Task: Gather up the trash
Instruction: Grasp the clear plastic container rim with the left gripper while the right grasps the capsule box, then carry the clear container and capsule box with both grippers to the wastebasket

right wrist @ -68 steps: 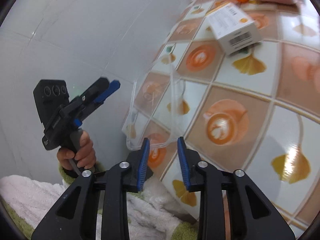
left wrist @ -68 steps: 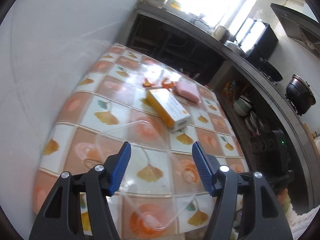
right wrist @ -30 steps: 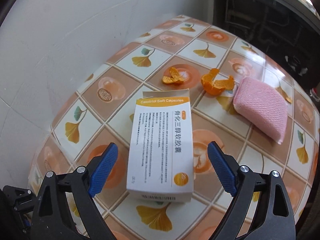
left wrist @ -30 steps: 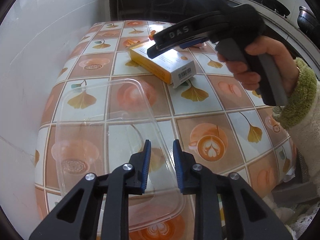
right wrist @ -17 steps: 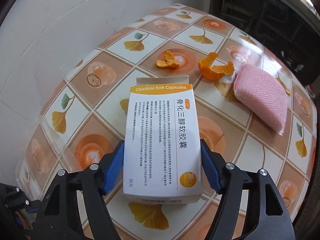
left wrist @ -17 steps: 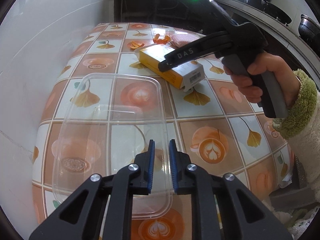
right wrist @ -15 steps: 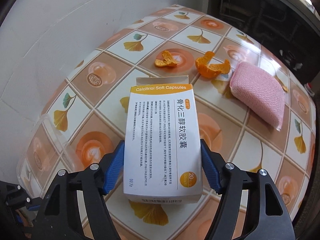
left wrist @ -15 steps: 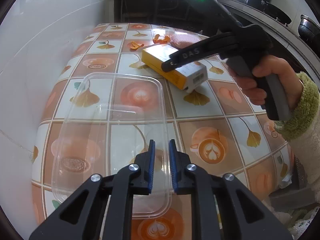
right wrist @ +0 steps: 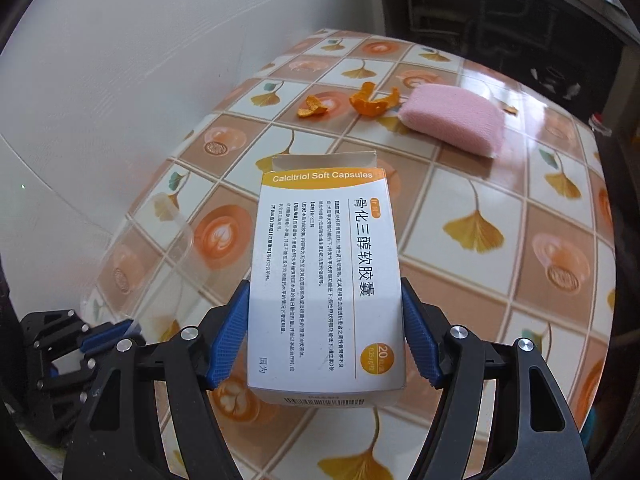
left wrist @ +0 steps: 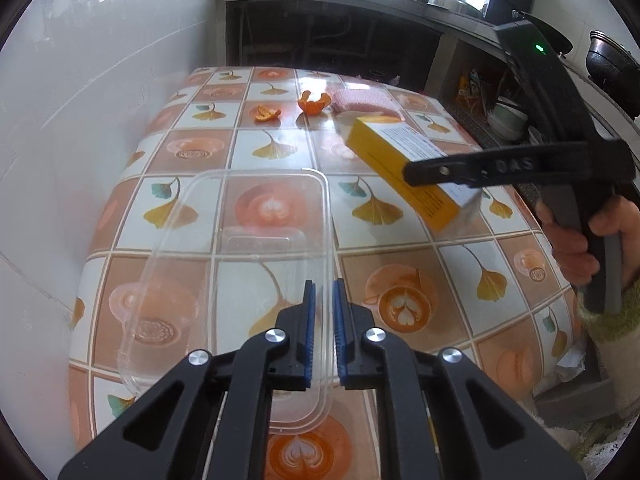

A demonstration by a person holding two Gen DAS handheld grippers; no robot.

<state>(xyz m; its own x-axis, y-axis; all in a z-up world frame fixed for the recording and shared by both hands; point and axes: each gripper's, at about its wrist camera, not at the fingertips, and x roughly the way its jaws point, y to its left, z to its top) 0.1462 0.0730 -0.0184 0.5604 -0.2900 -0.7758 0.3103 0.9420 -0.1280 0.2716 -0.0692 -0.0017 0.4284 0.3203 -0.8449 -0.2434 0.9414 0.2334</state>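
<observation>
Since a second ago the right gripper [right wrist: 324,336] has clamped the white-and-orange cardboard capsule box [right wrist: 326,280] and lifted it, the left gripper [left wrist: 323,312] is closing on the clear plastic tray's [left wrist: 240,248] rim, while two orange peels [right wrist: 374,104] beyond remain uncollected.

Capsule box [right wrist: 325,280] now off the table [right wrist: 500,216] in right gripper [right wrist: 325,334]; left gripper [left wrist: 323,320] closing on container rim [left wrist: 329,240].
</observation>
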